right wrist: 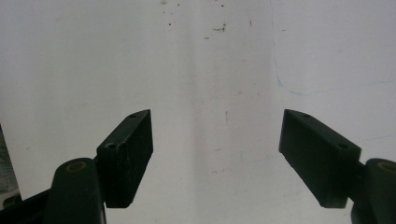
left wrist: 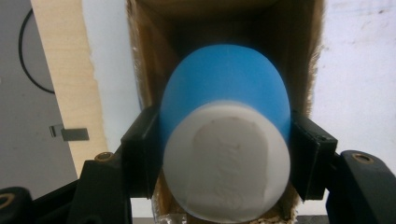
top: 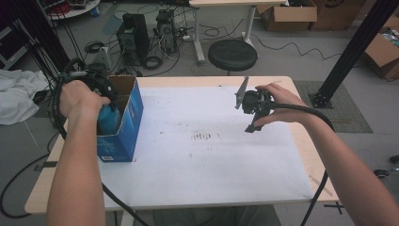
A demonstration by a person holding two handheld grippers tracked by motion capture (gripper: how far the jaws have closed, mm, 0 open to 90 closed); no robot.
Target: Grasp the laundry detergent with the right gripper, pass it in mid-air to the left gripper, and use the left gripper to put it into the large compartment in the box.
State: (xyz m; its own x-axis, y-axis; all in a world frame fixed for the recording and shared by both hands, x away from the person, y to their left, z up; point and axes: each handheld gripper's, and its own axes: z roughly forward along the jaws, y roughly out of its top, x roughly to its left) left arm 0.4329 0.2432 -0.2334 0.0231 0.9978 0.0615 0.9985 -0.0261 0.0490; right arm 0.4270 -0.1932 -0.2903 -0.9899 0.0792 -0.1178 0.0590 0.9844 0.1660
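Note:
A blue bottle (left wrist: 224,84) with a white cap (left wrist: 226,161) hangs cap-up inside an open blue cardboard box (top: 128,123). My left gripper (left wrist: 226,154) is shut on the bottle just below the cap, with the box's brown inner walls (left wrist: 144,70) on both sides. In the high view the left gripper (top: 104,101) sits at the box's open top at the table's left, with the bottle (top: 109,120) partly inside. My right gripper (top: 254,123) is held above the white sheet (top: 211,155) at the right. The right gripper (right wrist: 217,154) stands open with nothing between its jaws.
The white sheet covers most of the wooden table (top: 303,141) and carries dark smudges (top: 203,136) at its middle. Beyond the far edge stand a black stool (top: 232,54), computer towers (top: 134,35) with cables, cardboard boxes (top: 288,14) and a black frame post (top: 357,47).

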